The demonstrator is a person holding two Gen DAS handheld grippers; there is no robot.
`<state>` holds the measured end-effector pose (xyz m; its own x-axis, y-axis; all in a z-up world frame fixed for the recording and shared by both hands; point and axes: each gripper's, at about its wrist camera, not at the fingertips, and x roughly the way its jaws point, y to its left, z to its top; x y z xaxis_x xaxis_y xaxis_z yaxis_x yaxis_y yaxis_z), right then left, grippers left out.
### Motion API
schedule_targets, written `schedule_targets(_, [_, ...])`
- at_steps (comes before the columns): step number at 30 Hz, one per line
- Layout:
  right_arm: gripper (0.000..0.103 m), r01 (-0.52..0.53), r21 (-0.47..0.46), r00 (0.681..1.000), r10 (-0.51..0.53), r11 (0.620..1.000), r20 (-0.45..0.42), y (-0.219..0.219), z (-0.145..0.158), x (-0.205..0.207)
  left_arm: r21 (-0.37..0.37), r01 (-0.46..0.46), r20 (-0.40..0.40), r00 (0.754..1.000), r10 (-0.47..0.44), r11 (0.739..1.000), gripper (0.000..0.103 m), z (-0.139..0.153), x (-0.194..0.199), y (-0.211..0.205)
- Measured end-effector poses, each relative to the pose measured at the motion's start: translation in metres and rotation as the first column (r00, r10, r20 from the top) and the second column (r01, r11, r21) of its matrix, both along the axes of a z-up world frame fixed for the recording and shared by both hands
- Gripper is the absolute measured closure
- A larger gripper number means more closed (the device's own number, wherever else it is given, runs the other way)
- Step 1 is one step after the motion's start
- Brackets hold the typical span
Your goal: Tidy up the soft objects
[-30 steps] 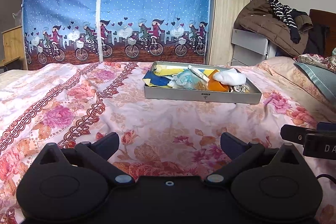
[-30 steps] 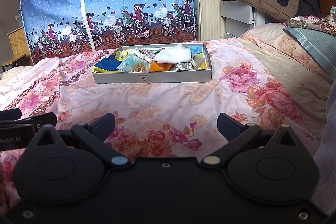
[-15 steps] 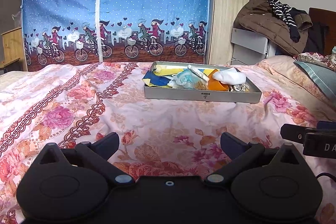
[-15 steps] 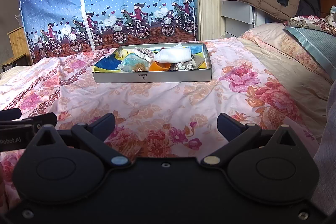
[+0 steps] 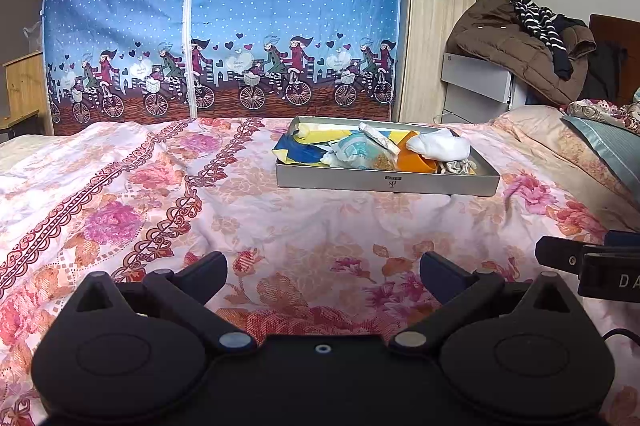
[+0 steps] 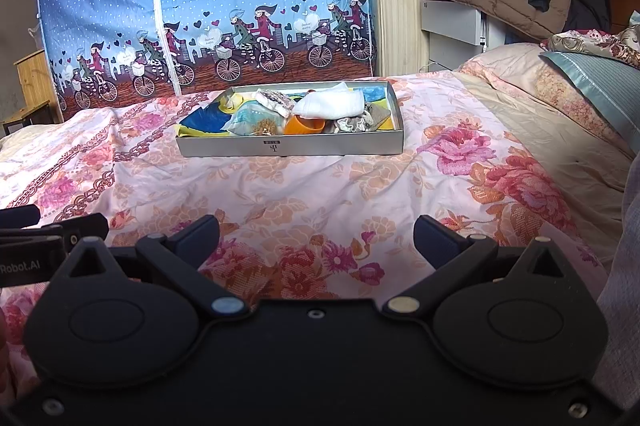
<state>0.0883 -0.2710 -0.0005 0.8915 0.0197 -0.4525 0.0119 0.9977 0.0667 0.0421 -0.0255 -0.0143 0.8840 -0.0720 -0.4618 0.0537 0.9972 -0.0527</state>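
A shallow grey tray (image 5: 384,184) (image 6: 288,147) sits on the floral bedspread ahead of both grippers. It holds several soft items: a white cloth (image 5: 439,145) (image 6: 334,104), an orange piece (image 5: 418,162) (image 6: 306,125), a light blue packet (image 5: 362,151) (image 6: 256,118), and blue and yellow fabric (image 5: 298,151) (image 6: 208,121). My left gripper (image 5: 323,268) is open and empty, low over the bed, well short of the tray. My right gripper (image 6: 316,232) is open and empty, beside it to the right.
A blue fabric wardrobe (image 5: 220,14) with a bicycle print stands behind the bed. A brown coat and striped garment (image 5: 524,38) are piled on a white cabinet at the right. Pillows (image 6: 592,78) lie at the right. A wooden table (image 5: 24,94) is at far left.
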Motion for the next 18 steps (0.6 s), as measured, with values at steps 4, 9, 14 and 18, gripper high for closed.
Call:
schedule_targets(4, [0.0,0.0,0.0,1.0,0.0,1.0,0.0,0.0,0.0002,0.0003,0.001,0.0,0.0,1.0,0.0,1.0,0.001,0.0,0.0,-0.0001])
schedule_targets(9, [0.0,0.0,-0.001,1.0,0.0,1.0,-0.002,0.0005,-0.0009,-0.0004,0.001,0.0,0.0,1.0,0.0,1.0,0.001,-0.0001,0.0001,-0.0002])
schedule_targets(14, [0.0,0.0,-0.001,1.0,0.0,1.0,-0.003,0.0006,-0.0013,-0.0014,0.002,-0.001,0.0,1.0,0.001,1.0,0.001,-0.0001,0.0002,-0.0004])
schedule_targets(18, [0.0,0.0,-0.001,1.0,0.0,1.0,-0.003,0.0007,-0.001,-0.0008,0.002,-0.001,0.0,1.0,0.001,1.0,0.001,-0.0001,0.0,-0.0003])
